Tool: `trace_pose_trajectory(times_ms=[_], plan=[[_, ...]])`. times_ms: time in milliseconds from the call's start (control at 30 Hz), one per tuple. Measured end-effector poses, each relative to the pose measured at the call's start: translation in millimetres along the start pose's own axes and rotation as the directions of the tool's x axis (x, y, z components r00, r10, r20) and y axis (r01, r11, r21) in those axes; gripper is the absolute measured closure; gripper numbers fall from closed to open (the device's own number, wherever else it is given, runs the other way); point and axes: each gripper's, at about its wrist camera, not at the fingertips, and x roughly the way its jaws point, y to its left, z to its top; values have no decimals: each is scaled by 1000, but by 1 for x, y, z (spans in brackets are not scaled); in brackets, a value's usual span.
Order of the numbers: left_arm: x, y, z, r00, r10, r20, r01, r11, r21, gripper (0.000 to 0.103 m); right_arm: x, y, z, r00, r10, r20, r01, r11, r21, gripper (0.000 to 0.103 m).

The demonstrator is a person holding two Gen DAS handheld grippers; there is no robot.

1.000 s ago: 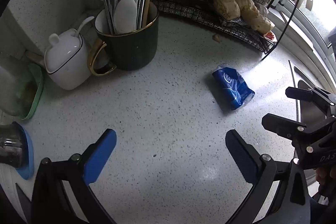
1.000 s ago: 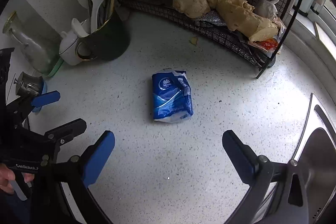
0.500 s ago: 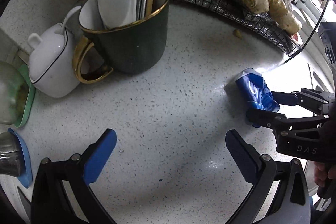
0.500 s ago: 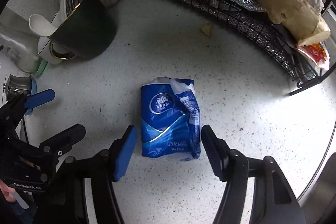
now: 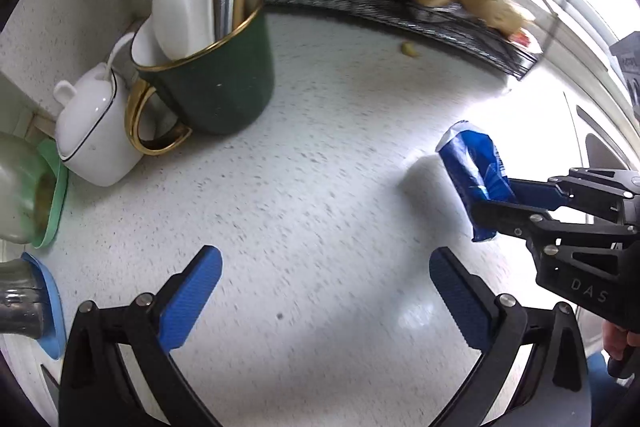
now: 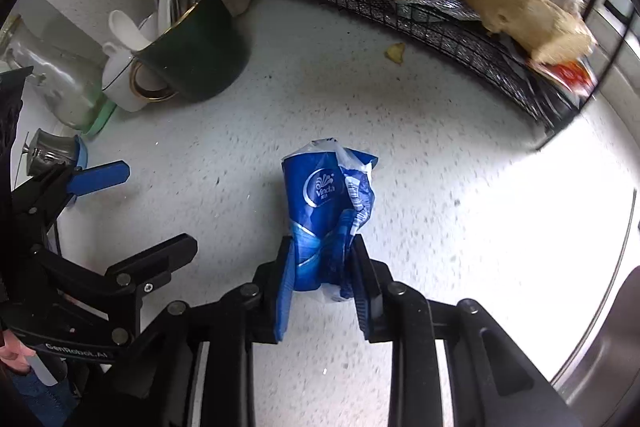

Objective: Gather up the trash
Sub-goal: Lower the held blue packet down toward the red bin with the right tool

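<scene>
A crumpled blue tissue packet (image 6: pixel 324 203) stands pinched at its near end on the speckled white counter (image 6: pixel 440 187). My right gripper (image 6: pixel 322 243) has its jaws closing on it, both blue pads pressing its sides. In the left wrist view the same packet (image 5: pixel 472 163) sits at the right, held by the right gripper (image 5: pixel 492 195). My left gripper (image 5: pixel 324 259) hangs open over bare counter, well left of the packet, with nothing between its fingers. It also shows at the left of the right wrist view as the left gripper (image 6: pixel 154 207).
A dark green mug (image 5: pixel 216 83) full of utensils and a white lidded pot (image 5: pixel 92 131) stand at the back left. A black wire rack (image 6: pixel 440 27) holds ginger pieces. A small yellow scrap (image 6: pixel 395 51) lies before it. A steel sink (image 6: pixel 608 347) borders the right.
My right gripper came down around the blue packet and closed from wide open onto it, crumpling it. The left gripper drifted closer to the green mug and stayed open.
</scene>
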Motion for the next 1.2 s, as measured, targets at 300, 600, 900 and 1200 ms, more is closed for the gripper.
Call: trace_pose_trajectory(times_ms=[300, 600, 900, 1200], plan=[[-44, -26, -38, 998, -27, 50, 24, 998, 61, 0, -43, 18, -54, 998, -27, 52, 26, 999, 25, 79], [-87, -51, -97, 997, -18, 75, 12, 997, 80, 0, -76, 19, -105, 996, -51, 74, 48, 998, 35, 79], [-128, -81, -157, 994, -13, 110, 6, 998, 59, 0, -101, 22, -158, 994, -42, 103, 41, 999, 4, 79], [-163, -116, -229, 988, 33, 148, -35, 999, 11, 0, -122, 31, -218, 990, -12, 137, 19, 998, -53, 79]])
